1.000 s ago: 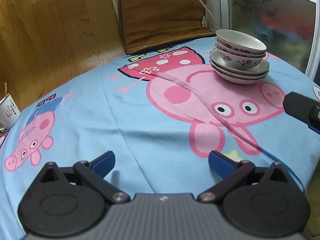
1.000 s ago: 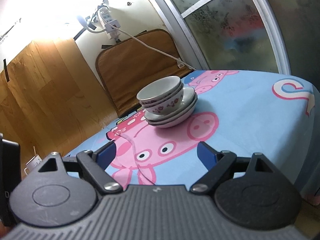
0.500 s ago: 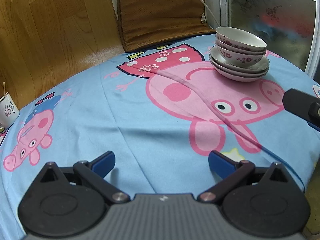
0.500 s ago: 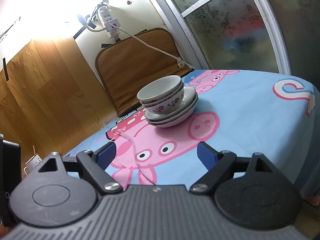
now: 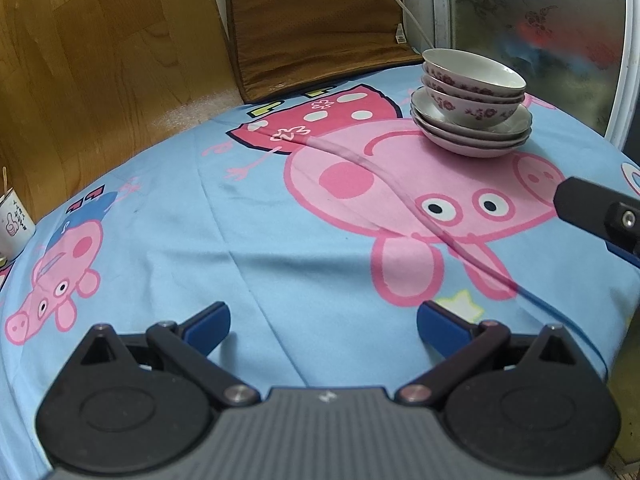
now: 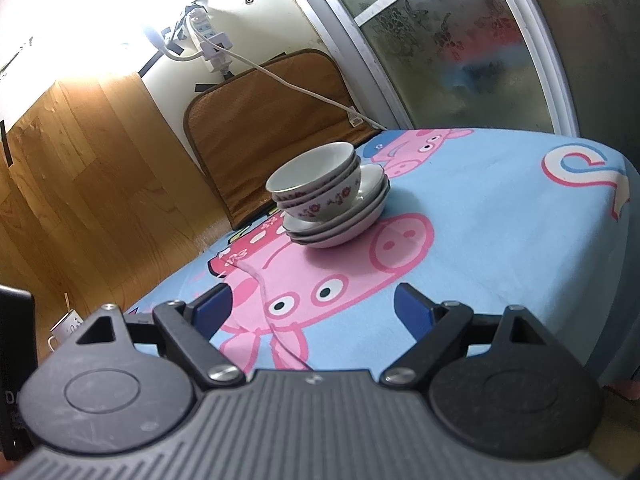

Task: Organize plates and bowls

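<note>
On the blue cartoon-pig tablecloth (image 5: pixel 248 216), 3 floral bowls (image 5: pixel 472 84) were seen nested on 3 stacked plates (image 5: pixel 472 138), at the far side near the frosted glass door (image 5: pixel 532 32). The left gripper (image 5: pixel 323 322) was held with its jaws spread wide and nothing between them, well short of the stack. The right gripper (image 6: pixel 312 308) was likewise found wide open and empty. A paper cup (image 5: pixel 12 222) was noted at the table's left edge.
</note>
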